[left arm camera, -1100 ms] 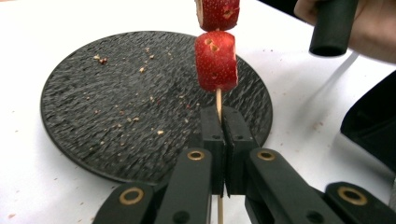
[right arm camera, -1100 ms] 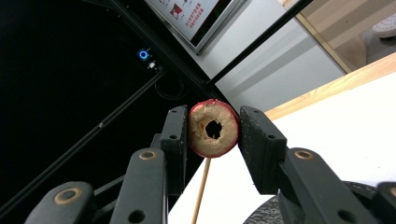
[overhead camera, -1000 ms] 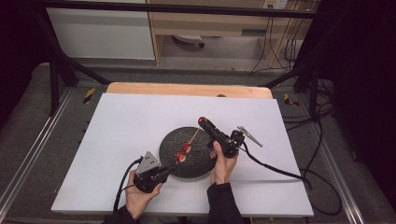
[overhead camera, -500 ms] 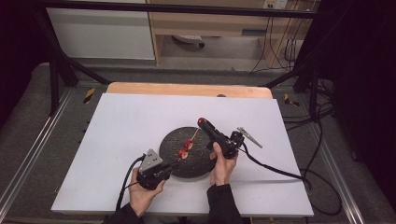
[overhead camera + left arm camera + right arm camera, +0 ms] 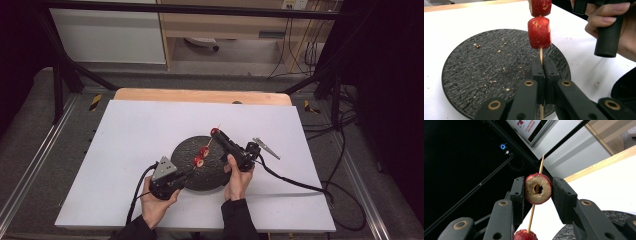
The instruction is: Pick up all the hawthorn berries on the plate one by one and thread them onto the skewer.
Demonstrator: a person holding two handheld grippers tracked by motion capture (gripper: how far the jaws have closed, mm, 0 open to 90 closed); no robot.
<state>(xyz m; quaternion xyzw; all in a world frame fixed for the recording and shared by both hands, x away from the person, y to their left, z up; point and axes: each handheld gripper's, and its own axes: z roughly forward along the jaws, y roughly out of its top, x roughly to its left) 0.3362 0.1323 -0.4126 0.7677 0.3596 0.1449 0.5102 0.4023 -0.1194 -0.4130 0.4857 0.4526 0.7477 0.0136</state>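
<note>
Left claw (image 5: 541, 75) is sitting near-left of the black plate (image 5: 186, 150), its two jaws together and clamping the bare lower end of the wooden skewer (image 5: 540, 53). In the left gripper view the stick is running up from between the pads, with two red fruit pieces already threaded on above the grip: the lower piece (image 5: 539, 32) clear of the jaws, the upper piece (image 5: 540, 6) just above it and partly cut off by the frame edge. The skewer is hanging over the plate, tilting up toward the far right, not resting on it. Crumbs are lying scattered on the plate's surface.

Right claw (image 5: 538, 190) is sitting at the far-right end of the stick, jaws clamping a cored red fruit ring (image 5: 538, 189) from both sides. The skewer tip (image 5: 541, 161) is already poking through the ring's hole and out the far side, so the ring is on the stick.

Step in hand, as I read it: threading the third piece.

Next move, my take: right claw should be sliding the ring down the stick toward the other two while the left keeps the stick steady, pushing along the stick's axis so it doesn't bend or snap. Then the jaws part to release the ring.
</note>
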